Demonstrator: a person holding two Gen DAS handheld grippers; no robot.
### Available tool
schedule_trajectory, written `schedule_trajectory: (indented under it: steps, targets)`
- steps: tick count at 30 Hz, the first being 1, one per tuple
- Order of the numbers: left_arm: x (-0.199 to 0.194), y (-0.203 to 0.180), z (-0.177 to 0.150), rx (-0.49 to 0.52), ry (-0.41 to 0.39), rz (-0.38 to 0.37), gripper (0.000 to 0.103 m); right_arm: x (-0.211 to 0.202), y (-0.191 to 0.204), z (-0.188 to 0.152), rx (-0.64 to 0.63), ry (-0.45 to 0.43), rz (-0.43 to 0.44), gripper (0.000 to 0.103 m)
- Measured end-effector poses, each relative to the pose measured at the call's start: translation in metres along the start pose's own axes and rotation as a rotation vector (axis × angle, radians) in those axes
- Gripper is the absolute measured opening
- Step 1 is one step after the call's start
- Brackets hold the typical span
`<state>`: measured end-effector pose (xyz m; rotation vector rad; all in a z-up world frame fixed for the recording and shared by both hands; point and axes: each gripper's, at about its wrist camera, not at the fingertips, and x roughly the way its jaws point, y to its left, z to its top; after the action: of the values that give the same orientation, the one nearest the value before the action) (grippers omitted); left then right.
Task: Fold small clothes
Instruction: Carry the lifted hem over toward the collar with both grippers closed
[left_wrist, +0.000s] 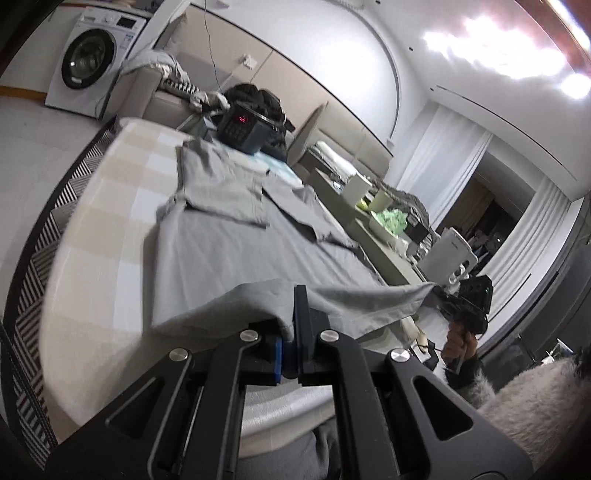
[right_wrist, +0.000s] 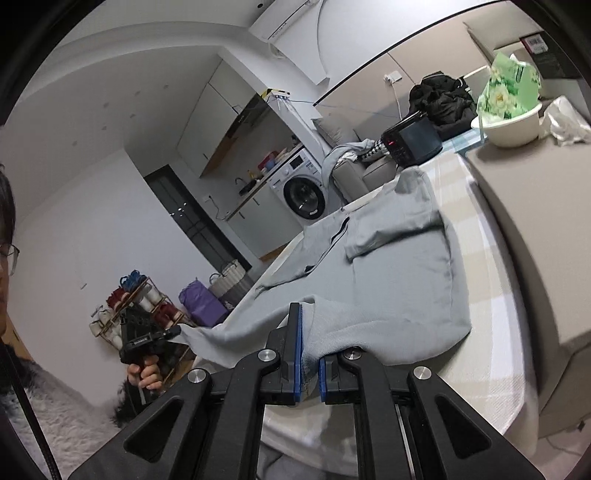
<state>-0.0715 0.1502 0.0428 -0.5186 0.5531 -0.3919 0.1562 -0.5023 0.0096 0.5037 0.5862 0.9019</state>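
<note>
A grey short-sleeved shirt (left_wrist: 236, 236) lies spread on the checked round table (left_wrist: 110, 206), both sleeves folded in over its body. My left gripper (left_wrist: 295, 314) is shut on one corner of the shirt's near hem and holds it lifted off the table. My right gripper (right_wrist: 308, 347) is shut on the other hem corner of the shirt (right_wrist: 399, 280), also lifted. The hem hangs stretched between them. The right gripper shows in the left wrist view (left_wrist: 469, 302), and the left gripper shows in the right wrist view (right_wrist: 147, 339).
A black box with a red display (left_wrist: 242, 129) and a dark heap of clothes (left_wrist: 262, 99) stand at the table's far end. A white bowl with green packets (right_wrist: 511, 118) sits on the beige sofa arm (right_wrist: 532, 206). A washing machine (left_wrist: 88, 59) stands beyond.
</note>
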Motion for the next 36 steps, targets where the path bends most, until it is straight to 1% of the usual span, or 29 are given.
schedule_trajectory:
  steps: [3, 8, 13, 16, 18, 21, 24, 25, 27, 29, 31, 32, 34, 36]
  targets:
    - [-0.007, 0.002, 0.007, -0.015, -0.033, -0.015, 0.002, -0.008, 0.003, 0.005, 0.010, -0.028, 0.000, 0.007]
    - [-0.007, -0.005, 0.018, 0.025, -0.056, -0.020, 0.002, -0.008, 0.009, 0.014, -0.009, -0.055, -0.013, 0.007]
    - [0.006, -0.011, 0.038, 0.064, -0.092, -0.025, 0.002, 0.006, 0.014, 0.032, -0.037, -0.060, -0.021, 0.007]
    - [0.019, -0.007, 0.057, 0.075, -0.121, -0.032, 0.002, 0.020, 0.012, 0.049, -0.035, -0.072, -0.039, 0.007]
    - [0.029, -0.002, 0.071, 0.071, -0.142, -0.027, 0.002, 0.032, 0.007, 0.061, -0.032, -0.078, -0.068, 0.007]
    - [0.046, 0.012, 0.099, 0.051, -0.179, -0.022, 0.002, 0.052, -0.004, 0.086, -0.010, -0.096, -0.120, 0.007]
    - [0.070, 0.027, 0.131, 0.032, -0.202, -0.009, 0.002, 0.074, -0.013, 0.109, 0.013, -0.114, -0.154, 0.007]
    - [0.082, 0.031, 0.143, 0.030, -0.207, 0.000, 0.002, 0.083, -0.015, 0.117, 0.016, -0.122, -0.173, 0.007]
    - [0.104, 0.038, 0.165, 0.032, -0.213, 0.041, 0.002, 0.104, -0.016, 0.137, -0.009, -0.121, -0.218, 0.007]
    - [0.123, 0.046, 0.186, 0.018, -0.219, 0.055, 0.002, 0.123, -0.016, 0.153, -0.036, -0.119, -0.238, 0.007]
    - [0.143, 0.053, 0.206, 0.008, -0.226, 0.074, 0.002, 0.143, -0.021, 0.170, -0.033, -0.116, -0.250, 0.007]
    - [0.155, 0.058, 0.218, 0.001, -0.229, 0.086, 0.002, 0.156, -0.026, 0.179, -0.025, -0.117, -0.243, 0.007]
    - [0.178, 0.070, 0.238, -0.013, -0.231, 0.101, 0.002, 0.176, -0.037, 0.196, 0.004, -0.116, -0.257, 0.007]
    - [0.199, 0.079, 0.255, -0.010, -0.226, 0.124, 0.002, 0.200, -0.055, 0.216, 0.037, -0.118, -0.287, 0.007]
